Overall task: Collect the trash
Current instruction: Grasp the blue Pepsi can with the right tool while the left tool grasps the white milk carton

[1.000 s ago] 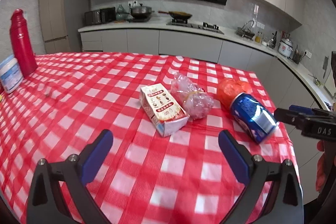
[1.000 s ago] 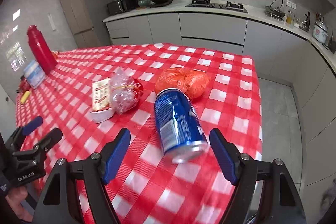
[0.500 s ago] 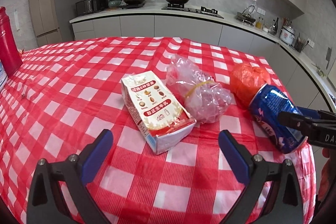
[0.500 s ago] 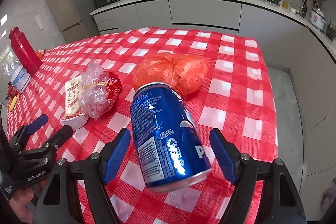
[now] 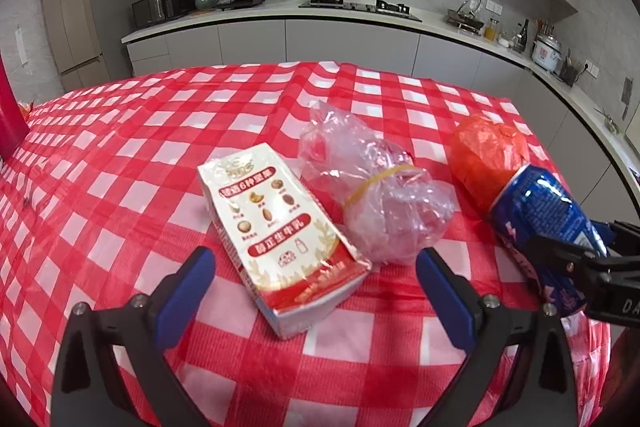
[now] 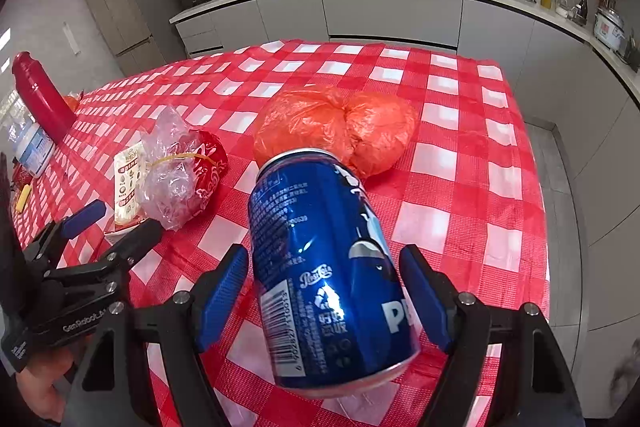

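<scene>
Across the red-checked table (image 5: 120, 163), going from the left of the left wrist view, the milk carton (image 5: 280, 239) is lying flat at centre, the clear plastic bag (image 5: 380, 195) bound with a rubber band is touching its right side, and the orange bag (image 5: 486, 155) and the blue can (image 5: 544, 219) are lying at the right edge. The left gripper (image 5: 316, 279) is hovering with its fingers (image 5: 186, 287) spread wide on either side of the carton's near end, not touching it.

Seen from the right wrist, the can (image 6: 324, 267) is lying on its side at lower centre, its far end against the orange bag (image 6: 336, 127). The right gripper (image 6: 320, 295) is straddling it, fingers (image 6: 222, 291) spread; whether the left pad is already brushing the can wall is hard to tell, but no squeeze is showing.

Both hands appear to be in the reach-and-align step, with nothing collected yet. Next, each gripper is likely needing to sink a little and close: gently on the thin can, which could dent or roll, and squarely across the carton's width.
</scene>
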